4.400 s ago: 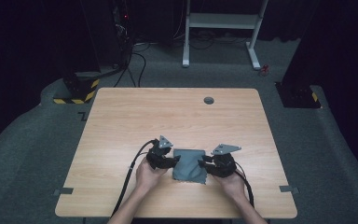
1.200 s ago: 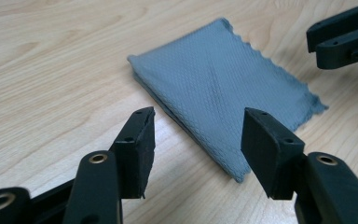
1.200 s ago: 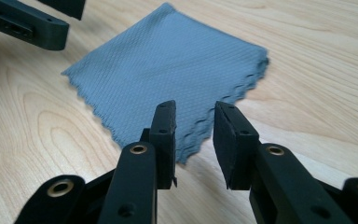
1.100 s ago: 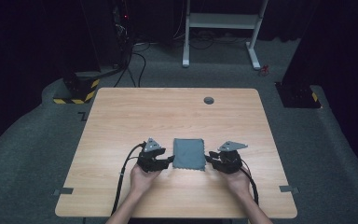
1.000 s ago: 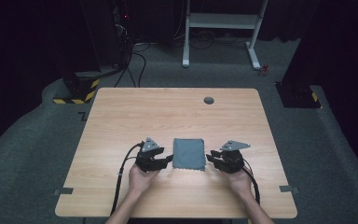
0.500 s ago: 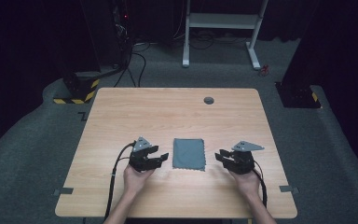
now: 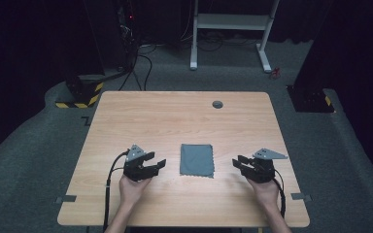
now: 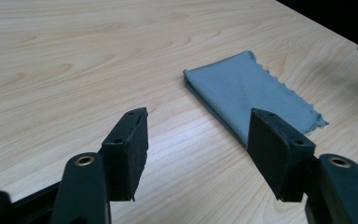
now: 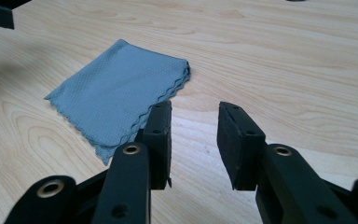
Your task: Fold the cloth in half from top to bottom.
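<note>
The high view is showing a dark disc (image 7: 217,104) at the counter's (image 7: 126,116) upper edge; the folded cloth (image 7: 197,159) is lying mid-frame between the left gripper (image 7: 161,164) and right gripper (image 7: 236,161), both jaws having just been opening, empty

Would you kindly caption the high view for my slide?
Folded grey cloth lies between open left gripper and right gripper.

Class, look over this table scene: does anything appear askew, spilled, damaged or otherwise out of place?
Nothing stands out. The folded grey cloth lies flat and roughly square to the table, its scalloped edges lined up. The left gripper and right gripper sit apart from it on either side, jaws open and empty.
</note>
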